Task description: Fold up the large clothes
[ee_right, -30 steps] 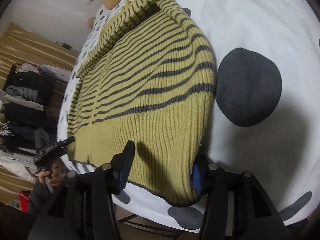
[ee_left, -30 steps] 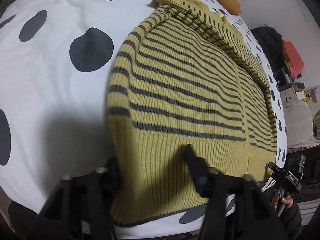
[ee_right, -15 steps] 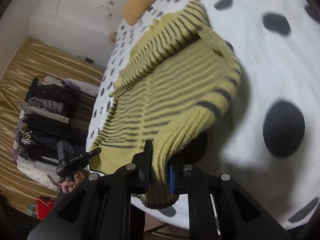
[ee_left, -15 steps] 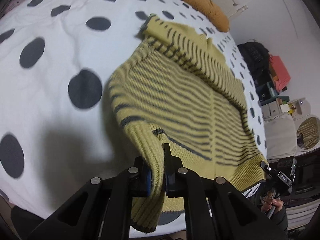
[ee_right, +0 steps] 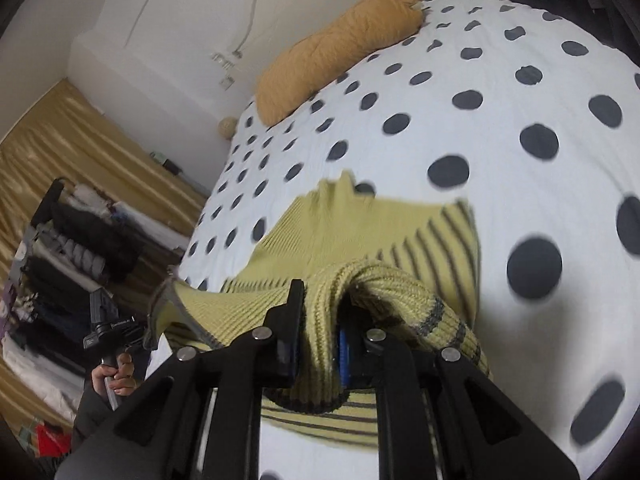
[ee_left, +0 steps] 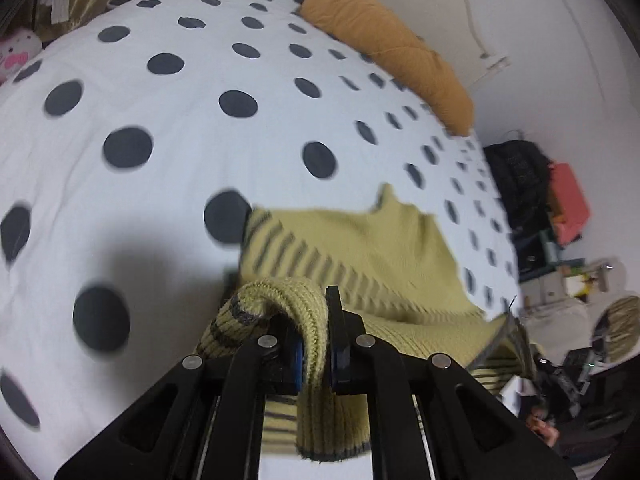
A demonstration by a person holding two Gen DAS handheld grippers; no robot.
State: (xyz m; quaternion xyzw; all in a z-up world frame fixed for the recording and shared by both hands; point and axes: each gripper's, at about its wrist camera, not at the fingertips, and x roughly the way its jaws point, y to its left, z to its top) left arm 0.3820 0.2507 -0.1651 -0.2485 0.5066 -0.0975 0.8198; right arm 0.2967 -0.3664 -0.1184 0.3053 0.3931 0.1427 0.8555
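The left gripper (ee_left: 316, 340) is pinching the ribbed hem of the yellow striped sweater (ee_left: 372, 248), and the right gripper (ee_right: 320, 336) is clamping the same hem (both nearly closed on the knit). The sweater is lying doubled over on the near part of the dotted bed (ee_left: 180, 120), with an orange pillow (ee_left: 392, 52) at the far end.

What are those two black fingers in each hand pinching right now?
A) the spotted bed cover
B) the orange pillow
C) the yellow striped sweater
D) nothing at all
C: ribbed knit of the yellow striped sweater is bunched between the left gripper and likewise between the right gripper, while the orange pillow lies untouched at the far end of the spotted bed cover.
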